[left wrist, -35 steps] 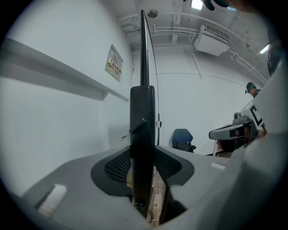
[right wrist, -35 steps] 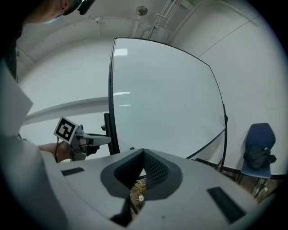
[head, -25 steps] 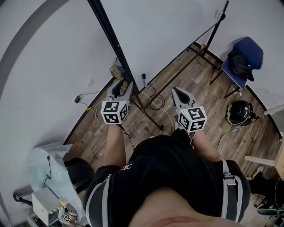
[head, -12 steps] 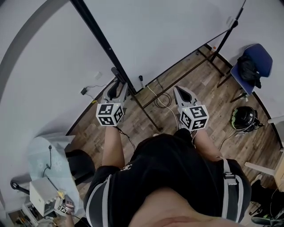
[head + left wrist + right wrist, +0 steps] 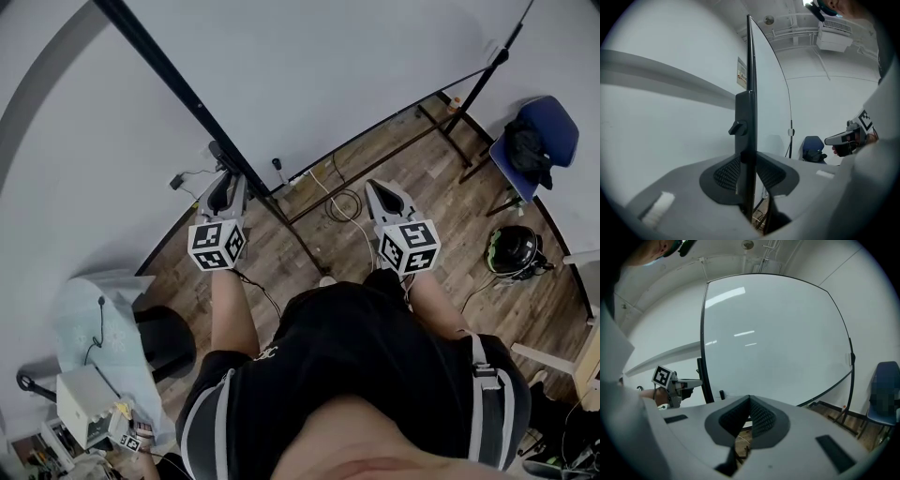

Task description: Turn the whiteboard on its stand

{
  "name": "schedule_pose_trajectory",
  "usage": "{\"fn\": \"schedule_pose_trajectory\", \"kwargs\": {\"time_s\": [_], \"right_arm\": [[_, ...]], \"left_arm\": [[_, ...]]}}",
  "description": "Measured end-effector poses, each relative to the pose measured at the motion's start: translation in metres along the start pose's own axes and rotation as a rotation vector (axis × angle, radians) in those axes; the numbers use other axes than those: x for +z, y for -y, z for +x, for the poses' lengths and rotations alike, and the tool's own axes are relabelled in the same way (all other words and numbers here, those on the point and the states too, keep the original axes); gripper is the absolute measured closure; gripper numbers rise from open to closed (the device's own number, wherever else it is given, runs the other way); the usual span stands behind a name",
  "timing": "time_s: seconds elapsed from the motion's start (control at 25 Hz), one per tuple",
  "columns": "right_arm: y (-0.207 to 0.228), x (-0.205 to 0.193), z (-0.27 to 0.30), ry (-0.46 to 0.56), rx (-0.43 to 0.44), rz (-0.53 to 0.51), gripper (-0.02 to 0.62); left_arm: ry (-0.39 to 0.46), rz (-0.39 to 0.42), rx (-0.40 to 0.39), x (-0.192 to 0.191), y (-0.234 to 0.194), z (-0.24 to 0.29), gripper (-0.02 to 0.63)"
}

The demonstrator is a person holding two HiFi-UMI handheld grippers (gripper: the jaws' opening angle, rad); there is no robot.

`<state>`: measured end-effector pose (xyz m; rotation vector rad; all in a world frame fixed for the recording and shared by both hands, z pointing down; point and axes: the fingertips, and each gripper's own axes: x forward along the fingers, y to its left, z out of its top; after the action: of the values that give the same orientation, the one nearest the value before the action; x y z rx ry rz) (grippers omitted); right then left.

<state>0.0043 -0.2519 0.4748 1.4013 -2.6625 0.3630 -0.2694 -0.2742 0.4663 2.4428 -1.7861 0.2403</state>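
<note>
The left gripper [image 5: 230, 184] now straddles the black upright [image 5: 173, 75] that borders the left edge of the whiteboard [image 5: 356, 66], just below the small locking knob [image 5: 736, 127]. One second earlier it stood beside that upright with its jaws wider apart. The jaws have just been closing, and in the left gripper view the ribbed pads [image 5: 725, 174] meet both faces of the upright, so the gripper reads as clamped on it. In the head view, gripper and upright both lie further left than before. The right gripper [image 5: 373, 192] has barely shifted. Its jaws are together with nothing between them, and it is held off the board, pointing toward its white face. The whiteboard itself stands on its stand directly ahead, with its lower rail [image 5: 394, 117] above the wooden floor [image 5: 422, 178]. A hold on one edge appears established, so the turn can probably start from this grip. The right gripper remains free to steady or push the panel.
</note>
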Motion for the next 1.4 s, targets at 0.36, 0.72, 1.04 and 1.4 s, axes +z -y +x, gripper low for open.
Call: {"fn": "schedule_pose_trajectory", "kwargs": {"time_s": [0.36, 0.72, 1.04, 1.4], "right_arm": [[-0.007, -0.005, 0.002, -0.007, 0.018, 0.005, 0.592], [-0.007, -0.006, 0.005, -0.007, 0.019, 0.012, 0.592], [-0.005, -0.004, 0.005, -0.006, 0.017, 0.012, 0.592], [0.000, -0.009, 0.000, -0.011, 0.023, 0.021, 0.592]], "left_arm": [[-0.007, -0.005, 0.077, -0.007, -0.028, -0.021, 0.525], [-0.009, 0.028, 0.137, -0.009, -0.045, -0.028, 0.531], [0.005, 0.032, 0.195, -0.008, -0.052, -0.030, 0.531], [-0.002, -0.033, 0.296, -0.012, -0.074, -0.041, 0.538]]}}
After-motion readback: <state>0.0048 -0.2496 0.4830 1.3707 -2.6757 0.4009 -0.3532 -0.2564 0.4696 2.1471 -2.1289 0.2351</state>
